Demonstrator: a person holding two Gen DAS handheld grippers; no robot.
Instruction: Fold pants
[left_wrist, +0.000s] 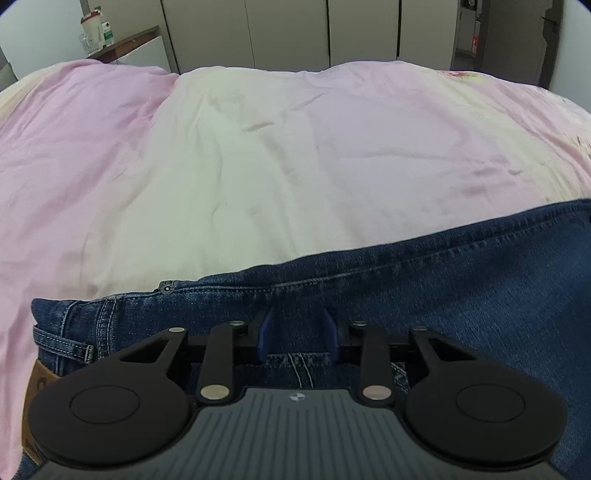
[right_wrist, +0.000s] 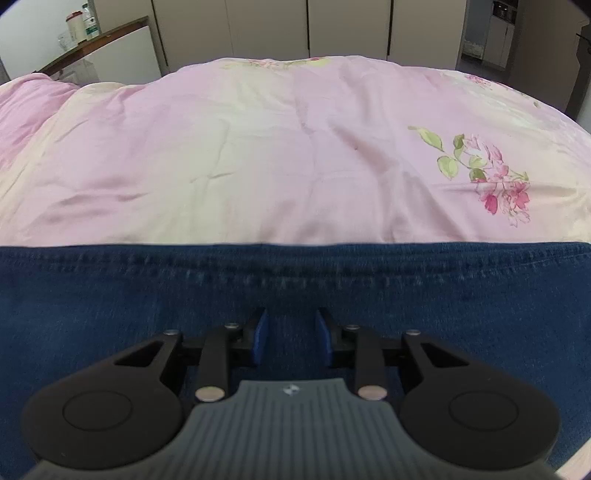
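A pink floral bedspread (right_wrist: 295, 155) covers the bed, and the jeans (right_wrist: 295, 288) lie flat along its near edge. Over the jeans, the left gripper (left_wrist: 298, 332) by the waistband and the right gripper (right_wrist: 290, 332) over the leg both stand part open, holding nothing. I'd pinch both layers at the seam before lifting.

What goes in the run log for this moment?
jeans: flat on quilt | left gripper: open, over waistband | right gripper: open, holding nothing

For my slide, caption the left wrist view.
Open left gripper above dark blue denim jeans on pink quilt.
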